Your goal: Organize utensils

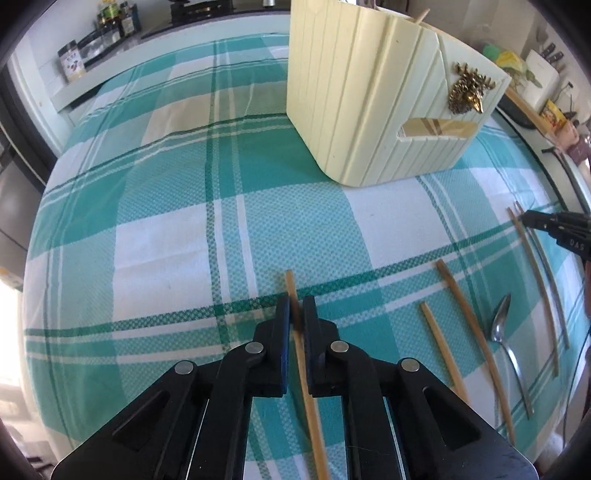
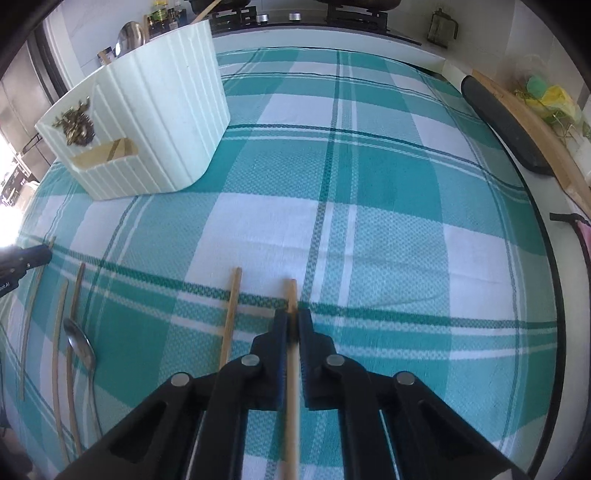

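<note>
My left gripper (image 1: 296,308) is shut on a wooden chopstick (image 1: 290,282) that runs back under the fingers. My right gripper (image 2: 292,319) is shut on another wooden chopstick (image 2: 290,291); it also shows at the right edge of the left wrist view (image 1: 532,218). A cream ribbed utensil holder (image 1: 354,96) with a gold ornament stands at the back; it also shows in the right wrist view (image 2: 162,110). Loose chopsticks (image 1: 461,306) and a metal spoon (image 1: 500,325) lie on the checked cloth (image 1: 177,236). The right wrist view shows one loose chopstick (image 2: 231,317) beside the held one and a spoon (image 2: 79,341).
A spice rack with jars (image 1: 99,33) and a stove (image 2: 295,14) stand behind the table. A wooden board and a dark pad (image 2: 506,125) lie at the right edge. The left gripper shows at the left edge of the right wrist view (image 2: 26,258).
</note>
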